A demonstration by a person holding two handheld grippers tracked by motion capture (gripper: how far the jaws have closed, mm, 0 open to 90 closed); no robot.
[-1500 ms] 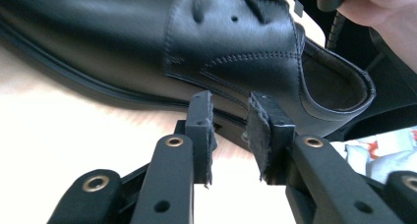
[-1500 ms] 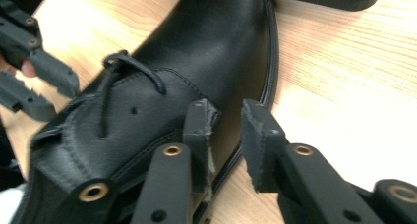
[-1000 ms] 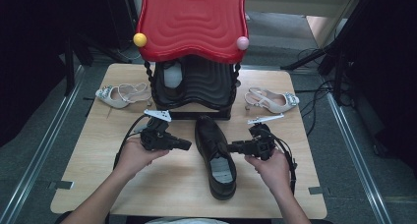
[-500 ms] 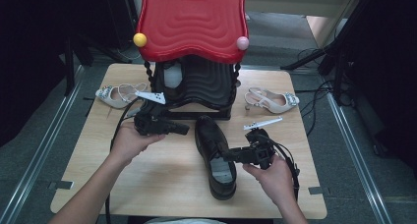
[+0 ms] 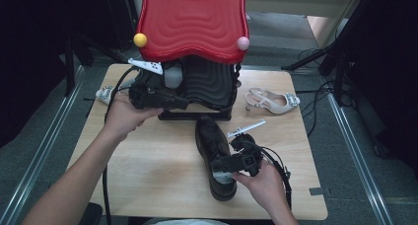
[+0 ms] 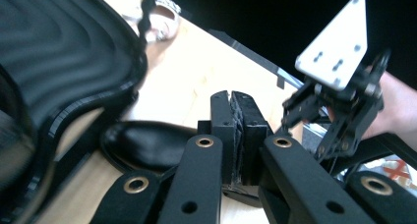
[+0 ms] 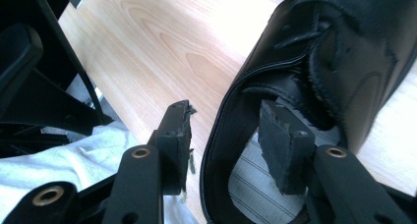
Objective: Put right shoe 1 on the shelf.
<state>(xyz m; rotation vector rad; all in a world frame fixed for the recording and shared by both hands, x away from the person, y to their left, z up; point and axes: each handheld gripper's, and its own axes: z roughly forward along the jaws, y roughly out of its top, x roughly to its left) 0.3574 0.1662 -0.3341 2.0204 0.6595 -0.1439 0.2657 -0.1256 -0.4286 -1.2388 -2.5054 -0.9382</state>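
Observation:
A black leather lace-up shoe [image 5: 211, 141] lies on the wooden table [image 5: 148, 170], heel toward me. My right gripper [image 5: 218, 164] sits at the heel opening. In the right gripper view its jaws straddle the shoe's side wall [image 7: 231, 116], one pad [image 7: 285, 140] inside the shoe and the other [image 7: 176, 135] outside with a gap. They have just been opening. My left gripper [image 5: 183, 104] is raised in front of the black rack shelf [image 5: 207, 87], shut with nothing in it. In the left gripper view its pads [image 6: 223, 130] meet above the shoe [image 6: 142, 145].
A shoe rack with a red wavy top [image 5: 192, 18] stands at the table's back, with a yellow ball [image 5: 140, 39] and a pink ball [image 5: 243, 43] on its corners. One pale sandal [image 5: 273, 100] lies right of it, another [image 5: 105, 94] to its left.
My left gripper has risen and moved back toward the rack. My right gripper has slid toward the near end of the shoe to its heel, and its jaws have spread apart.

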